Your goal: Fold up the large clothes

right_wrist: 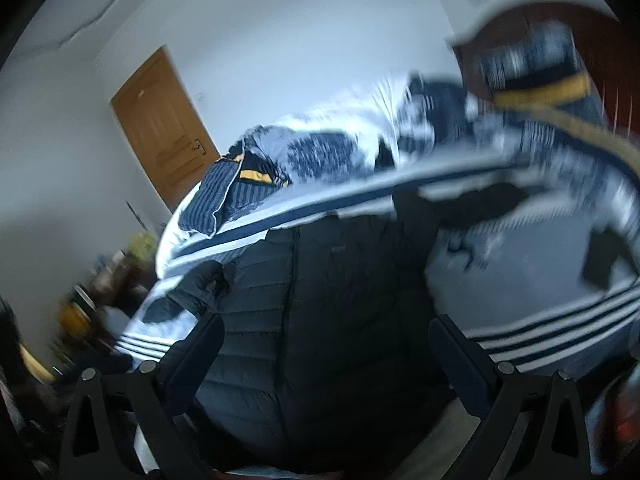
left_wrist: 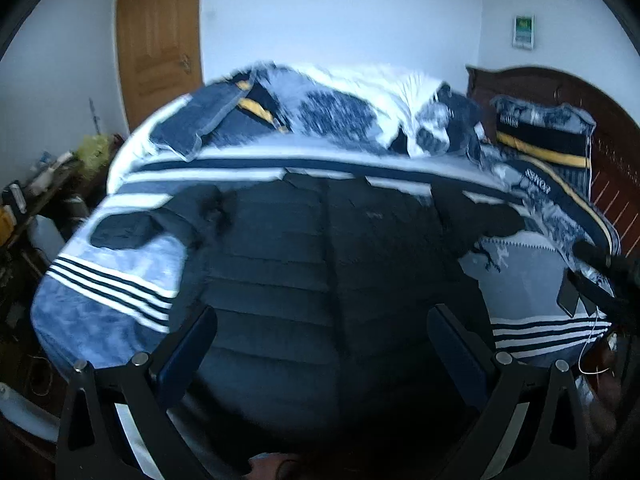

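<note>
Dark quilted puffer jacket (left_wrist: 320,272) lies flat on striped blue bed (left_wrist: 104,300), unfolded; both grippers' fingers (left_wrist: 192,344) wide, empty. Next: grab a sleeve (left_wrist: 132,228), fold inward.

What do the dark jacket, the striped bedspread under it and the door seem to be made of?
Jacket: likely a thin synthetic shell over padding; horizontal quilted channels puff slightly, with a faint sheen. Bedspread: woven printed cloth, probably cotton or a blend; matte, soft creases. Door: wood or wood veneer, with raised panels and a smooth brown finish. Motion blur leaves fine texture uncertain.
</note>
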